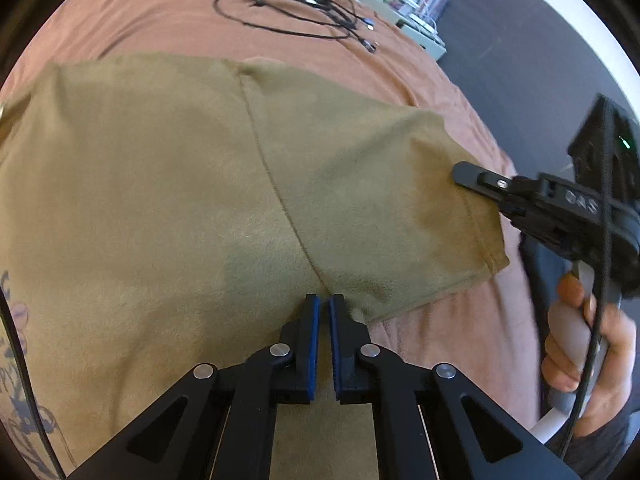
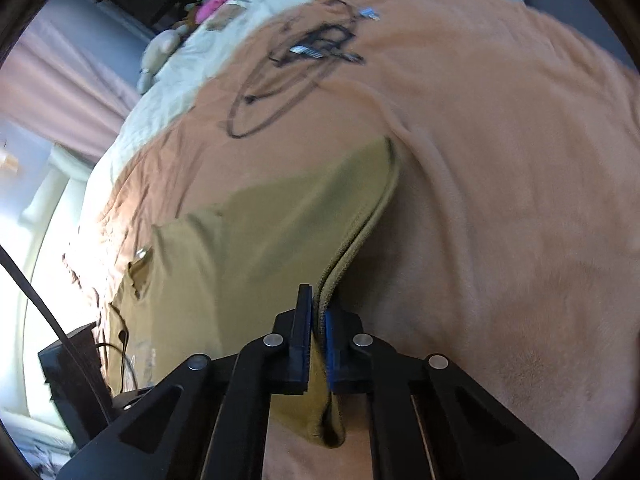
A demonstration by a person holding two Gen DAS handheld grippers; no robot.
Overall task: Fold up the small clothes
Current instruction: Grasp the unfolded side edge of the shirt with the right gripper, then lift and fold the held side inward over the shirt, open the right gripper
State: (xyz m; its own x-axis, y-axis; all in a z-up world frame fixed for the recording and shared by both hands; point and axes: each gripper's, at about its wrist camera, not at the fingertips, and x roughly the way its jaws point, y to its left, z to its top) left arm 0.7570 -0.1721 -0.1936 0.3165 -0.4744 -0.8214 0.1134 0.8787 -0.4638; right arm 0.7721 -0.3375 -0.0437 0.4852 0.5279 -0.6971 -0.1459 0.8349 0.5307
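Your olive T-shirt [image 1: 160,184] lies spread on the bed's orange blanket [image 1: 168,12], filling the centre and left of the left wrist view. Your left gripper [image 1: 325,300] has its fingers pinched together at the underarm seam, low in the frame, seemingly nipping fabric. Your right gripper [image 2: 316,300] clamps the sleeve hem [image 2: 360,236], bottom centre of its blurred view. 1 black cable [image 1: 288,8] coils at upper centre.
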